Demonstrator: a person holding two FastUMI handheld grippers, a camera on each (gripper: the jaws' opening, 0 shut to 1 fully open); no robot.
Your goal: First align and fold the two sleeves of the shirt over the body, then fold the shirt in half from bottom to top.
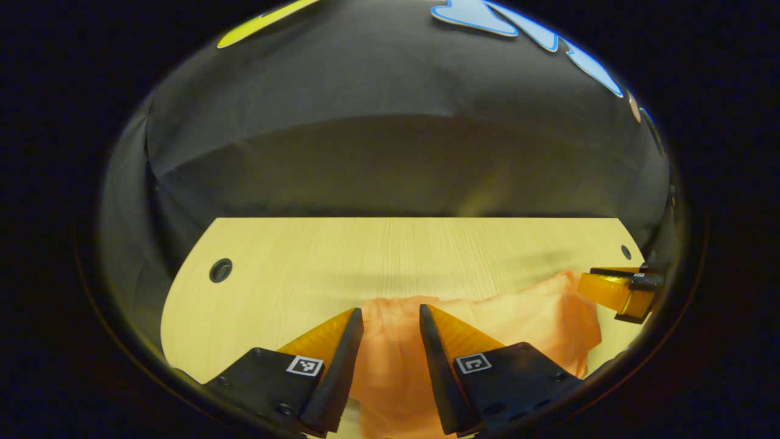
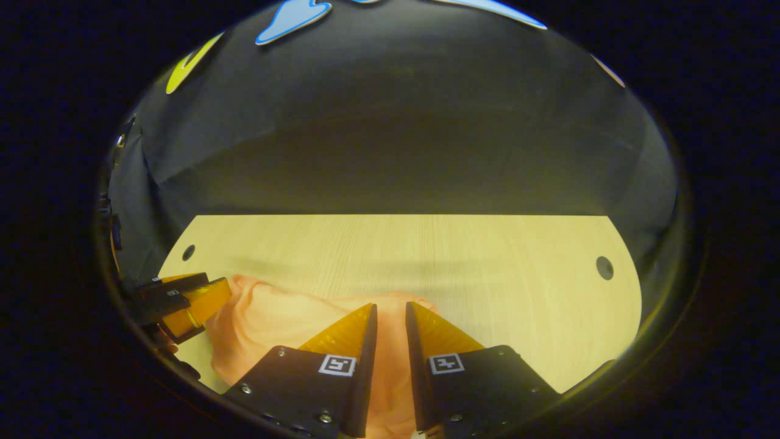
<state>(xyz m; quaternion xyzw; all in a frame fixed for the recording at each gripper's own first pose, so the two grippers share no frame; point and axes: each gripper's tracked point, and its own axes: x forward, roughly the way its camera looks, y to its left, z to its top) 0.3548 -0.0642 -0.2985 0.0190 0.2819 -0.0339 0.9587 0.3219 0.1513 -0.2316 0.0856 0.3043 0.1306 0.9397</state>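
Left gripper [image 1: 390, 317]: two wedge-shaped fingers on black angular mounts; each mount bore a small square black-and-white marker and round screw heads; right gripper [image 2: 391, 314] was of identical build, with one marker per mount; screws were visible along the lower edges of its mounts.

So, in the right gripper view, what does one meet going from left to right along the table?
The left tool at the left edge, then the orange shirt, then the right tool, then bare table, then a round hole.
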